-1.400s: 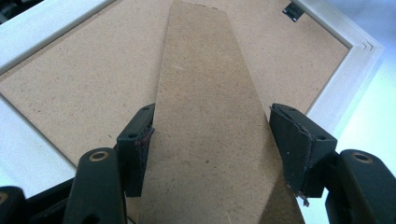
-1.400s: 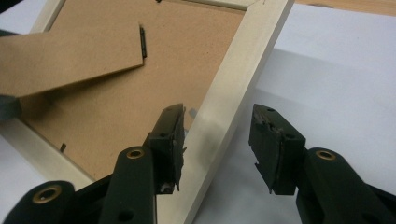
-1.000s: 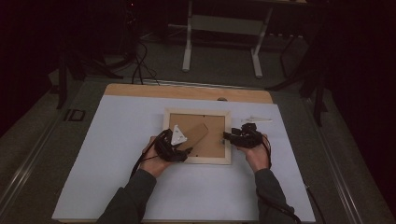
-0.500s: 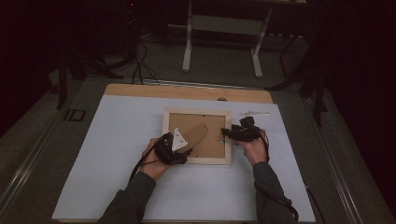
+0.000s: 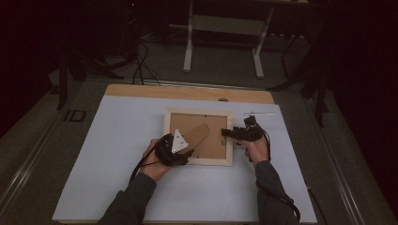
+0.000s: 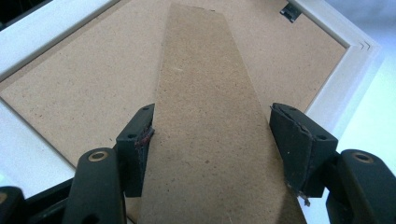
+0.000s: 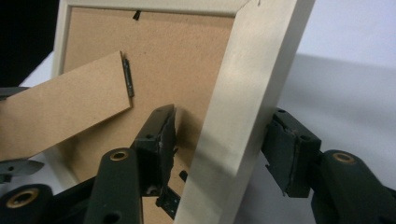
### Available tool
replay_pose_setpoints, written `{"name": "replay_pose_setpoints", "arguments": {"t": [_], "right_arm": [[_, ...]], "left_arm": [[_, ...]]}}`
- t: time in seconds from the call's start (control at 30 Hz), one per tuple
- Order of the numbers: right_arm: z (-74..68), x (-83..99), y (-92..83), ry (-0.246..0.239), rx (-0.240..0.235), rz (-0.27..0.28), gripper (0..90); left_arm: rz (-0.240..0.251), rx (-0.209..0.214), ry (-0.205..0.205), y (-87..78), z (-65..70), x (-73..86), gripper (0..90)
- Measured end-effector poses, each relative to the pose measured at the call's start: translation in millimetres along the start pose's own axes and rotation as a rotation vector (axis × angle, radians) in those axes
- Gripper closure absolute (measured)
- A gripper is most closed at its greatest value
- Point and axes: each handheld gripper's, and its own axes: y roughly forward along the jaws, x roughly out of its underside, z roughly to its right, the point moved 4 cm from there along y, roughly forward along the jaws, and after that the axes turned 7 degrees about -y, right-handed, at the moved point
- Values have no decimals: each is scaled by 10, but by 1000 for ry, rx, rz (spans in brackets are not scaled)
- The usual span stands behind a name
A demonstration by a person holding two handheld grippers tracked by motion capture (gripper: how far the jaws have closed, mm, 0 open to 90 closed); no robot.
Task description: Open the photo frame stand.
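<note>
In the high view, the pale wooden picture frame (image 5: 199, 137) lies face down on the white bench (image 5: 117, 140), its brown fibreboard back up, a little right of the bench's middle. The brown fibreboard stand flap (image 5: 196, 136) runs slantwise across that back. Your left gripper (image 5: 184, 151) sits at the frame's near left corner, over the flap's near end. Your right gripper (image 5: 227, 133) points left from the right side and reaches the frame's right rail. A thin white strip (image 5: 258, 113) lies on the bench just beyond your right hand (image 5: 256, 149).

In the left gripper view, your 2 jaws stand on either side of the flap (image 6: 210, 116). The left pad touches its edge; the right pad sits just beside the other edge, and I cannot tell whether it presses. A small dark metal clip (image 6: 290, 11) sits at the frame's far rail (image 6: 336, 32).

In the right gripper view, your right gripper (image 7: 219, 140) straddles the frame's pale rail (image 7: 243, 93), 1 jaw inside over the backing, 1 outside over the bench. The jaws have just been opening and stand wide, with a gap on both sides of the rail. A dark hinge (image 7: 127, 77) joins the flap (image 7: 65, 105) to the backing.
</note>
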Motion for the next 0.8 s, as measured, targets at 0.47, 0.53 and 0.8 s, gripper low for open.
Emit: {"name": "replay_pose_setpoints", "arguments": {"t": [0.47, 0.53, 0.8], "right_arm": [[75, 55, -83, 102, -137, 44, 552], [78, 69, -95, 108, -148, 52, 560], [75, 76, -139, 93, -148, 76, 579]], "left_arm": [[11, 51, -2, -15, -16, 22, 379], [12, 76, -20, -19, -38, 20, 379], [-11, 198, -183, 31, -145, 46, 332]]}}
